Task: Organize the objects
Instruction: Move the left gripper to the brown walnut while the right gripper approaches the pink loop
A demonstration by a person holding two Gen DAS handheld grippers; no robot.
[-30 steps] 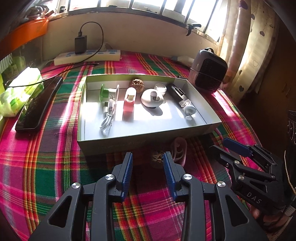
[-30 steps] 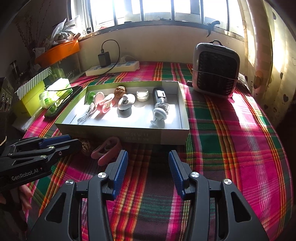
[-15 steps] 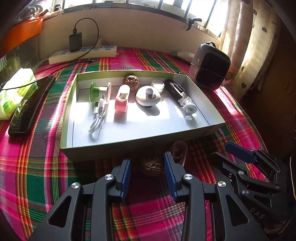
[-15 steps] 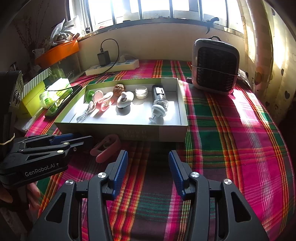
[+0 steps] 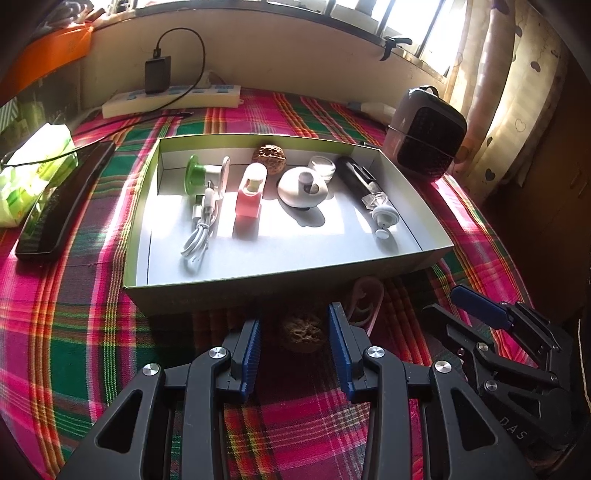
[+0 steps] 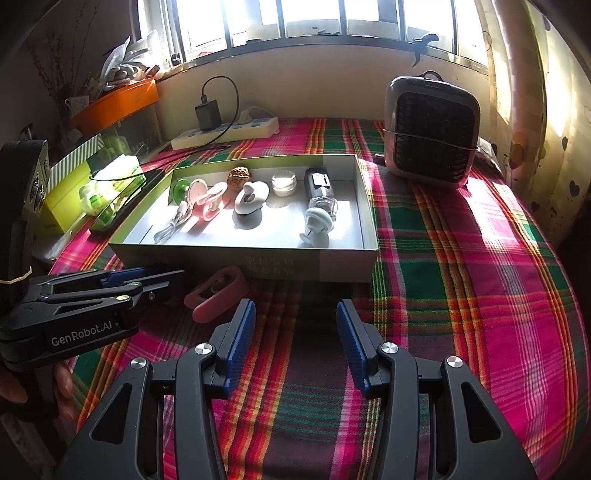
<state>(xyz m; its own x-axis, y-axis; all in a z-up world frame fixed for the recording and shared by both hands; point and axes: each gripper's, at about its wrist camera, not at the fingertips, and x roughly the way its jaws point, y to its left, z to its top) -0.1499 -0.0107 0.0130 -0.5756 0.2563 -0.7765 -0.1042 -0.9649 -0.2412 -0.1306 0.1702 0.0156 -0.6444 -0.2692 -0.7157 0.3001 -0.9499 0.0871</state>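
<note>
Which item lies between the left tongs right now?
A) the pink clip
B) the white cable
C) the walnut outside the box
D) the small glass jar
C: the walnut outside the box sits on the cloth between the open left tongs, untouched.

Your light comes from the window [image 6: 314, 18] behind the table, and it blows out to white. Sun patches glare inside the box [image 5: 280, 271] and on the plaid cloth [image 6: 498, 229] (the near foreground sits in deep shadow). Edges bend and darken with fisheye distortion; focus stays sharp.
</note>
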